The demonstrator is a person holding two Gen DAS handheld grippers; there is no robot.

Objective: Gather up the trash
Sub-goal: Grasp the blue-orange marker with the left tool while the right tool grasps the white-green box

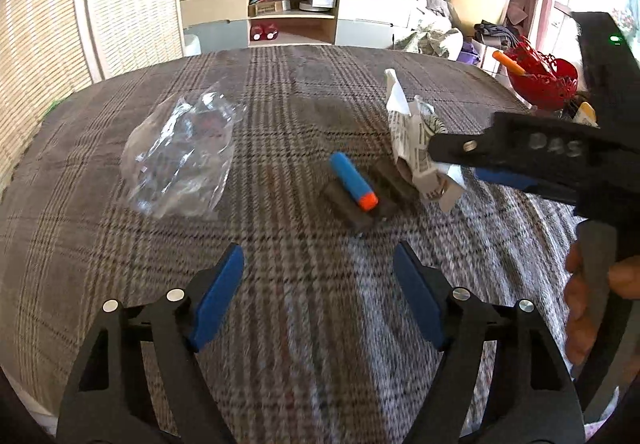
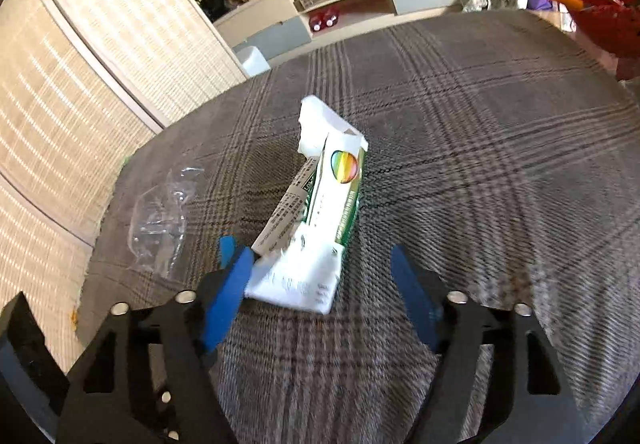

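The left tongs gape wide, holding nothing, above the plaid bench. Just beyond lie a foam dart and a plastic bag. The right tongs, also wide open, straddle a torn carton's near end without gripping it.

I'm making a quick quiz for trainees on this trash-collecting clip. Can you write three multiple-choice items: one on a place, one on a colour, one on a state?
1. Where does the clear bag lie relative to the dart?
A. left of it
B. right of it
C. on top of it

2. What colour is the dart's tip?
A. green
B. orange
C. white

3. How is the right gripper at the carton?
A. shut on it
B. open around its near end
C. far away from it

Answers:
1 A, the bag sits left of the dart in the left wrist view.
2 B, an orange cap ends the blue body.
3 B, the fingers stand apart either side of the carton.
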